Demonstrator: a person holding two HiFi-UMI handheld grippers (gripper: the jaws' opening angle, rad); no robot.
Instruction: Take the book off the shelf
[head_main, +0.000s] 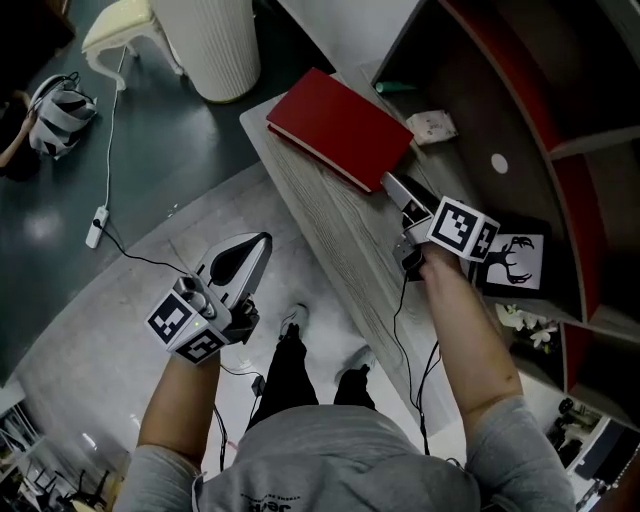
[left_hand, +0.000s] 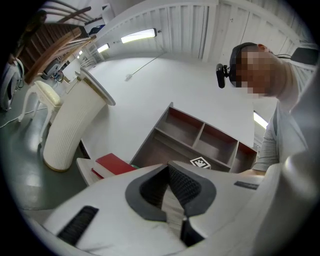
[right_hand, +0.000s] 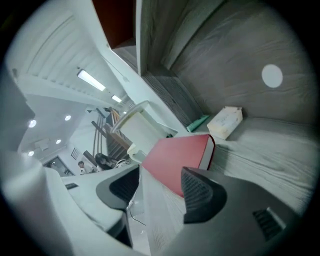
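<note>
Lying flat on the shelf (head_main: 330, 235), book (head_main: 340, 125) (right_hand: 177, 155) sits just ahead of right hand-held gripper (head_main: 392, 186) (right_hand: 160, 186), jaws apart, empty, long axis running straight away from it; left hand-held gripper (head_main: 252, 252) (left_hand: 175, 186), closed on nothing, well off.

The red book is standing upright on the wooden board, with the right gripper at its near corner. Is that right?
Not quite. The red book is lying flat on the wooden board, not standing upright, as the head view shows. The rest holds: the right gripper is at its near corner.
</note>
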